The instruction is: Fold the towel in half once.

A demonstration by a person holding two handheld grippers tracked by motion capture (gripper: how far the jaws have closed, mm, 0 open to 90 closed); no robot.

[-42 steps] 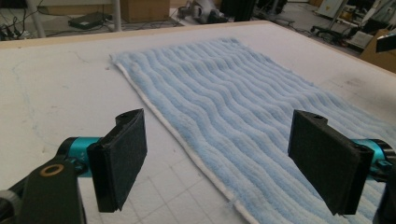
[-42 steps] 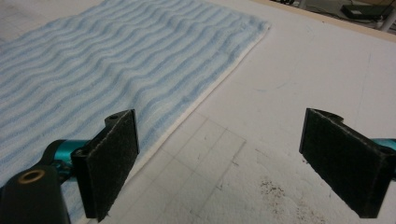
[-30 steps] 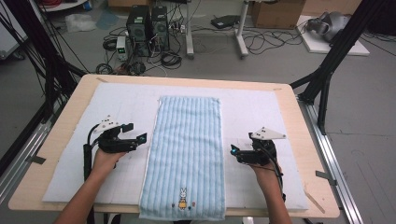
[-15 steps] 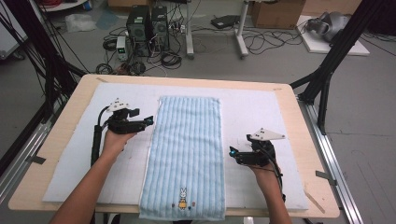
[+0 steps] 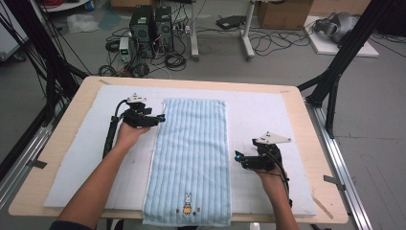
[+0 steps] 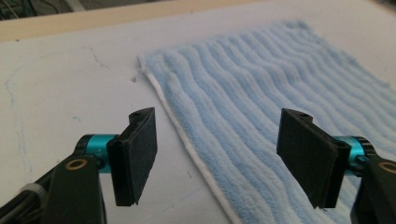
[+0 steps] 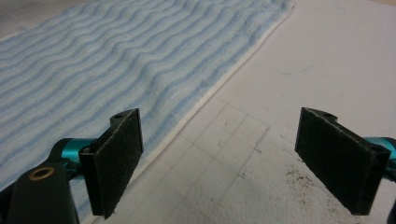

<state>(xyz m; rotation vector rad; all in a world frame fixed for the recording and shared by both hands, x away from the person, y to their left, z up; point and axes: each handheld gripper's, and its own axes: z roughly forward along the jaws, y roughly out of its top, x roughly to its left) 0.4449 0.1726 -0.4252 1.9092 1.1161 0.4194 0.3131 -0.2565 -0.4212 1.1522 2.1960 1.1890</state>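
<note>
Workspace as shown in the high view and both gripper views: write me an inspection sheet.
Surface: wooden table covered by a white mat with faint pen marks.
Job's things: light blue striped towel lying flat lengthwise mid-mat, small rabbit motif at its near end.
Clutter: nothing seen on the mat.
Grippers: left tool at the towel's far left edge, jaws have just been closing, the edge between them but not pinched; right tool open beside the right edge, not touching.
Cables: one black cable trails from the left tool; loose cables on the floor.
Surroundings: computer towers, boxes, black frame struts.
</note>
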